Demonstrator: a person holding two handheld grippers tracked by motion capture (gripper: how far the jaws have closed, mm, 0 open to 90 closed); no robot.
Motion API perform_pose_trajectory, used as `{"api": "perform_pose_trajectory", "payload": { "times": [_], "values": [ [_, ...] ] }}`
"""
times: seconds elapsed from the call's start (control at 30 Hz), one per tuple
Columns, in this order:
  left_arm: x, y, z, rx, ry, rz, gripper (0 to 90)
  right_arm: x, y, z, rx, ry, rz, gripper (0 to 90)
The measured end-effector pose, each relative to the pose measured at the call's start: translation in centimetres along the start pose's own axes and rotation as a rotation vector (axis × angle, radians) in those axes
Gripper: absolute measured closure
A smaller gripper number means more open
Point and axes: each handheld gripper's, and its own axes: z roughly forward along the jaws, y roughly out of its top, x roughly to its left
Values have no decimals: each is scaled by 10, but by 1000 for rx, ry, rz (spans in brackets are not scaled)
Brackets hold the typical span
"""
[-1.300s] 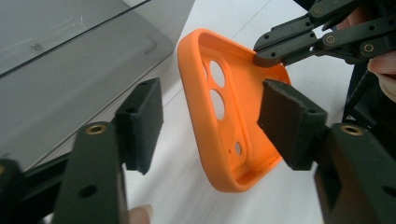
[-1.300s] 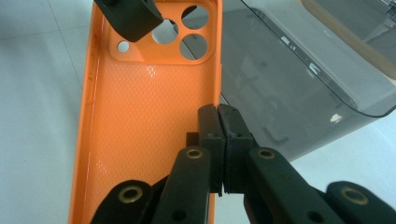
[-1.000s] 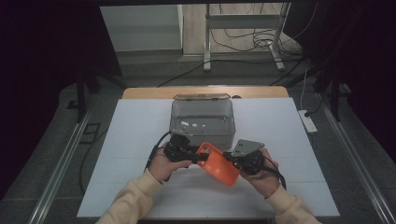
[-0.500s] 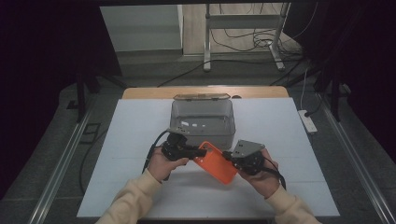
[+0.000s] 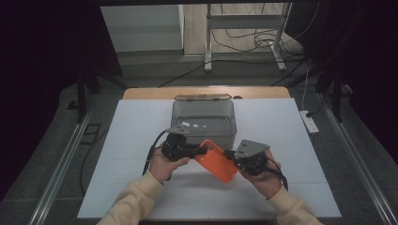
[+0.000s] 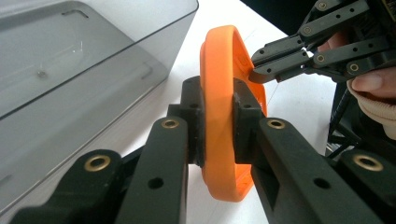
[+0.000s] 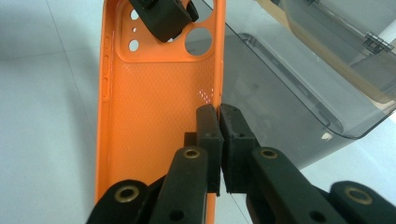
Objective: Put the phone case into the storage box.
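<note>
An orange phone case (image 5: pixel 217 161) hangs tilted above the white table (image 5: pixel 126 140), just in front of a clear grey plastic box (image 5: pixel 204 117). My left gripper (image 5: pixel 202 150) is shut on the case's camera-hole end. In the left gripper view the jaws (image 6: pixel 218 107) clamp the case rim (image 6: pixel 219 56) edge-on. My right gripper (image 5: pixel 227 153) is shut on the long side edge. In the right gripper view its jaws (image 7: pixel 218 122) pinch that edge, with the case's inner face (image 7: pixel 154 116) towards the camera. The left gripper's fingertip (image 7: pixel 163 16) shows at the top.
The clear box (image 6: pixel 70 70) stands with its lid open behind it, close beyond the case (image 7: pixel 289 70). White tabletop spreads to both sides and in front of the hands. A power strip (image 5: pixel 309 123) lies on the floor off the table's right edge.
Both grippers keep hold of the case. The case has shifted slightly up and towards the box, tilting a little more.
</note>
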Motion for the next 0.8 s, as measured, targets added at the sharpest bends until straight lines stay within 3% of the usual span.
{"api": "perform_pose_trajectory", "payload": {
  "times": [0.17,0.3,0.47,0.6,0.8],
  "values": [
    [0,0,-2,-15,3,2,796,-1,-1,-1,-20,8,14,844],
    [1,0,-4,-27,-4,1,797,-4,-2,-1,-40,22,47,767],
    [2,0,-7,-37,-5,3,801,-4,-2,-1,-81,39,67,585],
    [3,0,-9,-44,-2,2,804,-5,-2,-3,-121,60,102,474],
    [5,0,-12,-45,1,7,805,-12,-5,-4,-164,125,196,395]
  ]
}}
